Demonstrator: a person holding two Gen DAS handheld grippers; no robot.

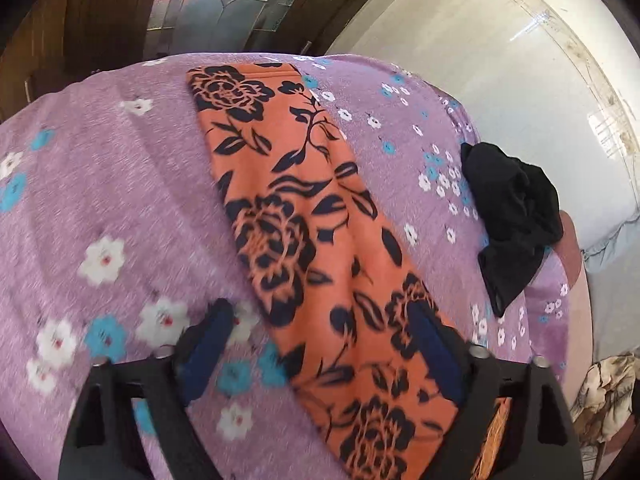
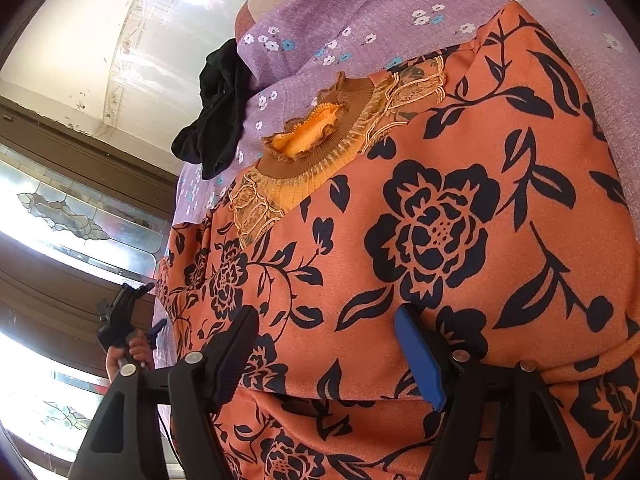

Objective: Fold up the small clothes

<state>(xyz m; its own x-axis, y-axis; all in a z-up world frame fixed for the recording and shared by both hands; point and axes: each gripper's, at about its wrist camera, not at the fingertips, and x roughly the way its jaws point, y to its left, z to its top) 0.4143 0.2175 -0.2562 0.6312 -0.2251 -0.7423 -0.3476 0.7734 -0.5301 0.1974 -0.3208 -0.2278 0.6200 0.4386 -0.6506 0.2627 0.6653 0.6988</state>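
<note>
Orange top [image 1: 304, 216], matte knit with a black rose print, lies folded into a long strip on the purple floral sheet [image 1: 120, 184]. Its ribbed, lace-edged collar [image 2: 320, 136] faces the crumpled black cloth [image 1: 512, 216] at the sheet's edge. Left gripper [image 1: 320, 340] hovers over the top, jaws wide apart, empty. Right gripper [image 2: 328, 344] is over the top too, jaws spread, holding nothing.
</note>
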